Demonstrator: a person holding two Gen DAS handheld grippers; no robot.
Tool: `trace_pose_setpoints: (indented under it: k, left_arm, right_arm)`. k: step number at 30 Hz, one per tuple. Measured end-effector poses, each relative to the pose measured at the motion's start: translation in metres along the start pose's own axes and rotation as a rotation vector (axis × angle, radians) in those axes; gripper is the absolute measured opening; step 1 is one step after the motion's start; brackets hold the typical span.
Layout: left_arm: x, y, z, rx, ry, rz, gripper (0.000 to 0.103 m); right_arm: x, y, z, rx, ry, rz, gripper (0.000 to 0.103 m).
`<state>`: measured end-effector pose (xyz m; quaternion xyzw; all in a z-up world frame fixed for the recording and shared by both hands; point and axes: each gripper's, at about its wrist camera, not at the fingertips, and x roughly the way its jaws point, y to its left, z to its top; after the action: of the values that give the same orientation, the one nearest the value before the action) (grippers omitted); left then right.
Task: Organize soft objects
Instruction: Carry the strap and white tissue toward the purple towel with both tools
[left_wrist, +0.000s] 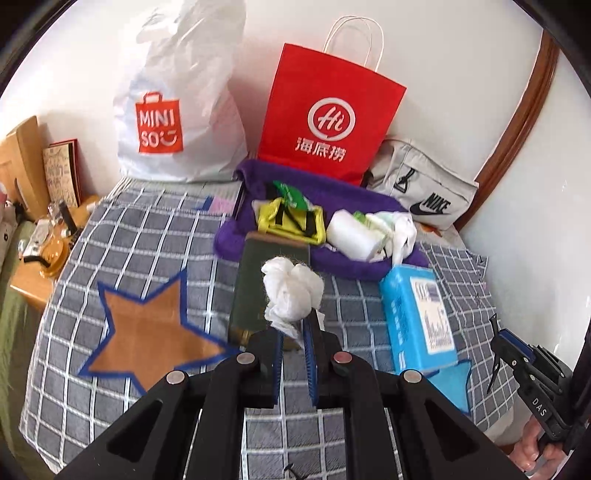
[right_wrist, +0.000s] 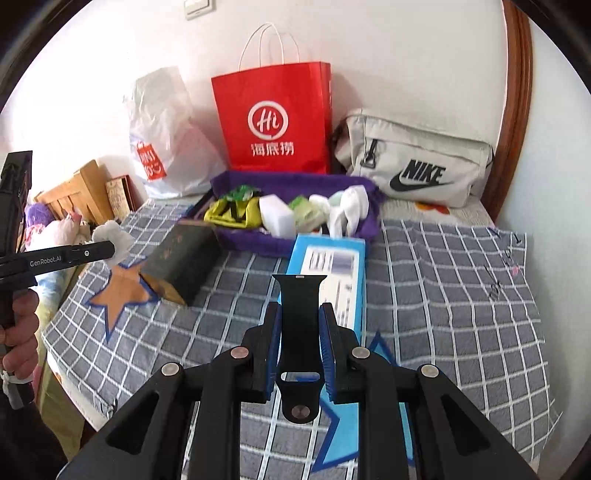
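Carrying crumpled white tissue wad pinched in left tool, above bed. Right tool clamping black watch strap. You are heading toward purple tray; keep the pinch firm, releasing only over tray.

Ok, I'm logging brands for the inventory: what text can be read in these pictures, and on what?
"MINISO": white plastic bag.
"Hi" above "海底捞": red paper bag.
"NIKE": grey fabric pouch.
"GenRobot.AI": left tongs, seen from the right wrist.
"DAS": right tongs' body.
Blue tissue pack and brown book cover: print too blurred to read.
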<state>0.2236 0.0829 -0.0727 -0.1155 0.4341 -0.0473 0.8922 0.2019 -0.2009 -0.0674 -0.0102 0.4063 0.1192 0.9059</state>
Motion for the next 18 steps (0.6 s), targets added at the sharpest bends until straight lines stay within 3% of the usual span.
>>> trace_pose_setpoints:
  k: [18]
  left_arm:
    - [0.028,-0.01,0.074,0.013,-0.03,0.052,0.011]
  right_arm:
    - [0.042,-0.018,0.069,-0.031,-0.047,0.044,0.02]
